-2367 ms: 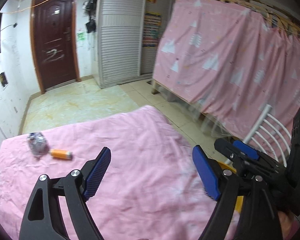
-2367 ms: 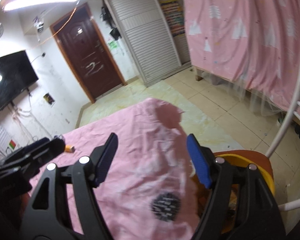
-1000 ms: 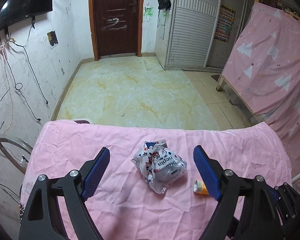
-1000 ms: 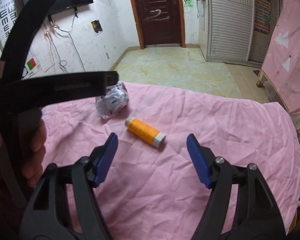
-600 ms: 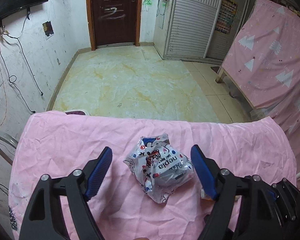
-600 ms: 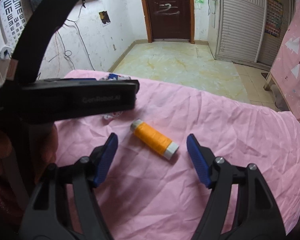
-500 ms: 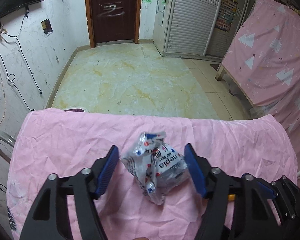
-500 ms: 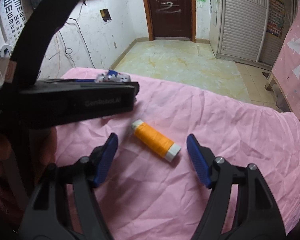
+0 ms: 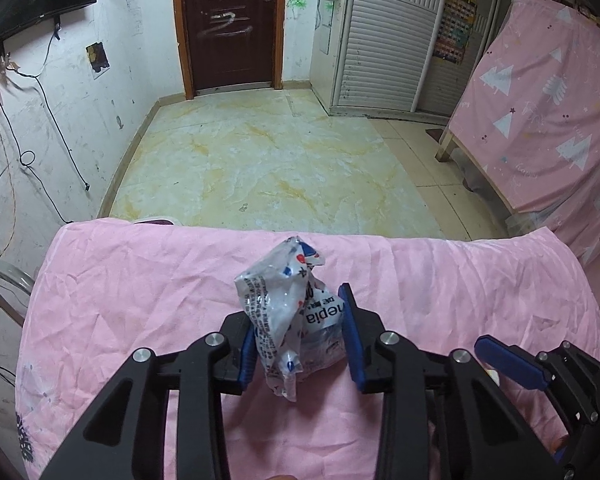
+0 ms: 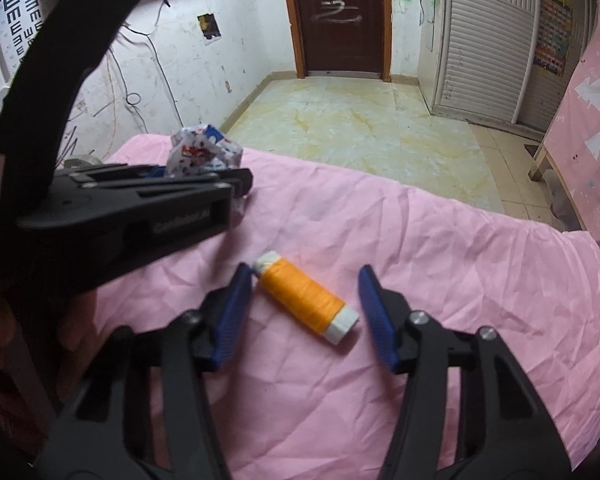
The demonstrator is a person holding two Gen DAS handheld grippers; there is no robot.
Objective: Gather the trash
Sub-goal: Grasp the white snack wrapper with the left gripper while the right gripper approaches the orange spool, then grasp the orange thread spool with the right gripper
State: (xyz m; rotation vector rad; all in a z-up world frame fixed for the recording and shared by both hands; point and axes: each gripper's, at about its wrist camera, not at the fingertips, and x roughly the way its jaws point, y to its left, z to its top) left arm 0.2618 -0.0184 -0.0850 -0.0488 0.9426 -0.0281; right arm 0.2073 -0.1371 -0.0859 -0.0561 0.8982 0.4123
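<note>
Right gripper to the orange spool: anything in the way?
Nothing visible. The orange thread spool lies bare on the pink sheet, already between the open fingers of the right gripper. The left gripper, shut on the crumpled wrapper, sits off to the left, clear of the spool.

crumpled plastic wrapper [image 9: 290, 308], clear and white with red and blue print, standing upright and pinched at both sides, twisted top pointing up, lower tail hanging above pink cloth. orange thread spool [image 10: 306, 297] with white ends, lying on its side, angled diagonally, just right of the wrapper.
</note>
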